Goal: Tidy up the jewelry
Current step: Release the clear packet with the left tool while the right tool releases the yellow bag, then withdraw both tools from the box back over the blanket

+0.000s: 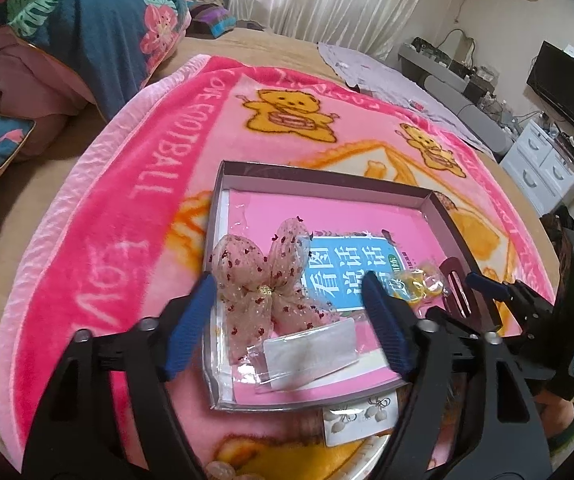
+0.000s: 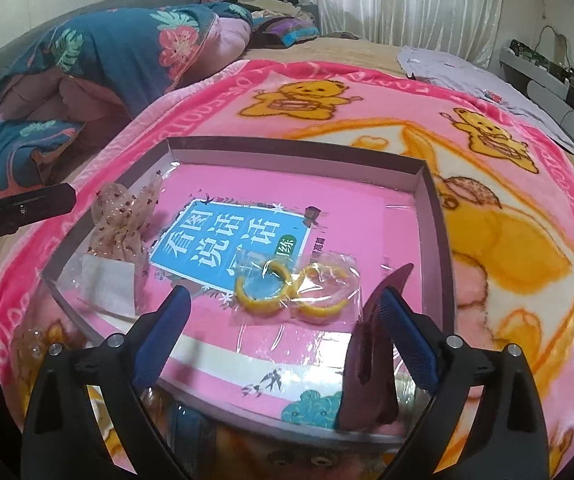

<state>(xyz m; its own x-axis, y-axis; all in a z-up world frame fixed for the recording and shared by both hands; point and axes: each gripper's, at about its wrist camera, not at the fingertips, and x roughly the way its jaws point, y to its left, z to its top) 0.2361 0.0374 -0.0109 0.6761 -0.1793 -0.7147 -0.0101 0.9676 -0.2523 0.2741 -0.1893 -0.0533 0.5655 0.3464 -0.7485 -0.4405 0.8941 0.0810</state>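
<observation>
A shallow grey box (image 1: 223,200) (image 2: 431,188) with a pink book as its floor lies on the pink blanket. In it are a beige tulle bow hair clip (image 1: 263,280) (image 2: 121,220) in a clear bag, a bag of yellow hoop earrings (image 2: 287,292) (image 1: 419,284), and a maroon hair clip (image 2: 367,344) (image 1: 457,284). My left gripper (image 1: 287,312) is open, its fingers either side of the bow. My right gripper (image 2: 283,332) is open just short of the earrings, its right finger beside the maroon clip. A card of pearl earrings (image 1: 359,420) lies outside the box's near edge.
The pink bear blanket (image 1: 127,200) covers the bed. A folded floral quilt (image 1: 67,32) lies at the far left, a lilac cloth (image 1: 387,76) at the far right. A TV (image 1: 567,88) and white drawers (image 1: 543,160) stand beyond the bed's right edge.
</observation>
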